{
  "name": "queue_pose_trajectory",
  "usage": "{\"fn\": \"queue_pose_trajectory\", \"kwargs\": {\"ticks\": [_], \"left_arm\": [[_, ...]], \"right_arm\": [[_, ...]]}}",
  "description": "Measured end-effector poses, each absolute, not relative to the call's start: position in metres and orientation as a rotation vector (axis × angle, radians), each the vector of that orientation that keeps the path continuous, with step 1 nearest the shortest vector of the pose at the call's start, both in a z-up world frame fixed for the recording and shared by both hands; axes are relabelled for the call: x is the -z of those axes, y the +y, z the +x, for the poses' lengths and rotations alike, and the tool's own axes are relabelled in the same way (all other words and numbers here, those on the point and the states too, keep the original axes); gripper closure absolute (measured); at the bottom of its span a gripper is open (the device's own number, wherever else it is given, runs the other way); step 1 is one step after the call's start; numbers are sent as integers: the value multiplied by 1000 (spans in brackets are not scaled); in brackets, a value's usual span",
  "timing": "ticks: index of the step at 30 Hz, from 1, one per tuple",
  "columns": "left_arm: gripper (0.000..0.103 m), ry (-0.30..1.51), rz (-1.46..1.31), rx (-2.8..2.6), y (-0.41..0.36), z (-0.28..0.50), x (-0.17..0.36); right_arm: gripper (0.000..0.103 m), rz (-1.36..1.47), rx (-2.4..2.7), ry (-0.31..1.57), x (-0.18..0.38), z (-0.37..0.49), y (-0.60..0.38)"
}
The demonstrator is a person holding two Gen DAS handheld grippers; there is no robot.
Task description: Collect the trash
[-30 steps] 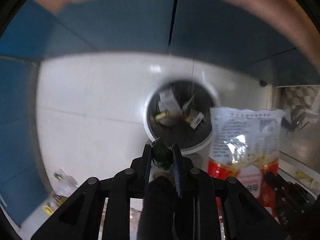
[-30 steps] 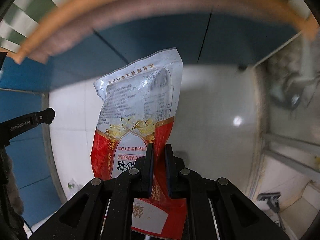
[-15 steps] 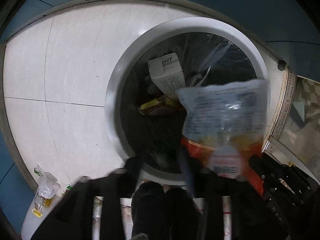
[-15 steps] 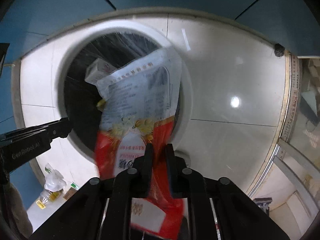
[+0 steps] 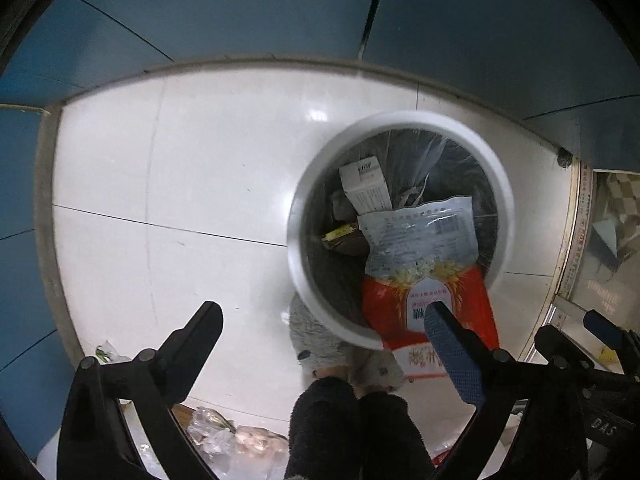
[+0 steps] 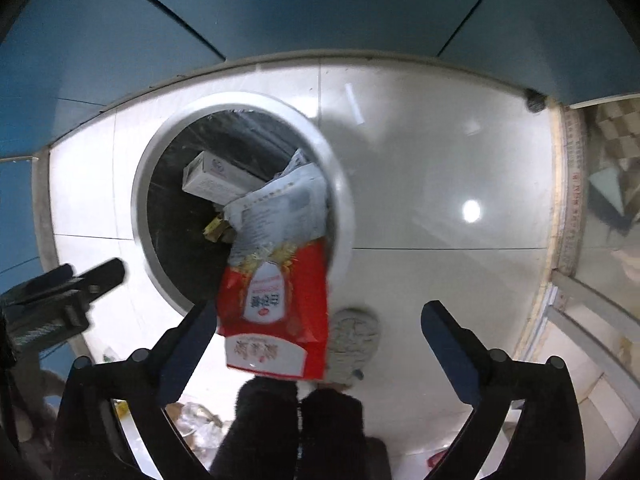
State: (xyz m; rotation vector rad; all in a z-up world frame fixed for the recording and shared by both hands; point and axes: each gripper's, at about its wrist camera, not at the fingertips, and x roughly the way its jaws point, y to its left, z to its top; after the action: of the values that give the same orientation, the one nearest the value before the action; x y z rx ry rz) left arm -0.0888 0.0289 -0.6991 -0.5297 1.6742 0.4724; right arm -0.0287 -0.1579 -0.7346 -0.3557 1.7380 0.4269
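Both my claws, left [image 5: 324, 344] and right [image 6: 320, 332], now gape apart, having released; the red bag [image 6: 276, 296] drops over the bin rim [image 6: 344, 216], so this load is delivered

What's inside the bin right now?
In the bin: a white box, a yellow wrapper and the red-and-white bag tipping over the rim. The bag hides whatever lies beneath.

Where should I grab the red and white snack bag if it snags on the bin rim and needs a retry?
Pinch the snack bag by its flat red bottom edge, which hangs outside the bin rim. Come from above on the near side; its top already droops inside, and the flat film suits a pinch.
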Motion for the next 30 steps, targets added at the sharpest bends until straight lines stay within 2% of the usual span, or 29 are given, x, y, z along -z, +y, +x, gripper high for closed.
{"fn": "queue_pose_trajectory", "kwargs": {"ticks": [7,18,30], "left_arm": [[0,1590,-489,-501,15,-106,601],[0,1443,-437,-476,-32,-144,405],[0,1223,-520,-316,-58,-190,203]], "right_arm": [[0,-363,-452,1650,652,-44,-168],[0,-330,-502,1455,426,-72,-209],[0,-170,-635,1374,191,-122,-262]]}}
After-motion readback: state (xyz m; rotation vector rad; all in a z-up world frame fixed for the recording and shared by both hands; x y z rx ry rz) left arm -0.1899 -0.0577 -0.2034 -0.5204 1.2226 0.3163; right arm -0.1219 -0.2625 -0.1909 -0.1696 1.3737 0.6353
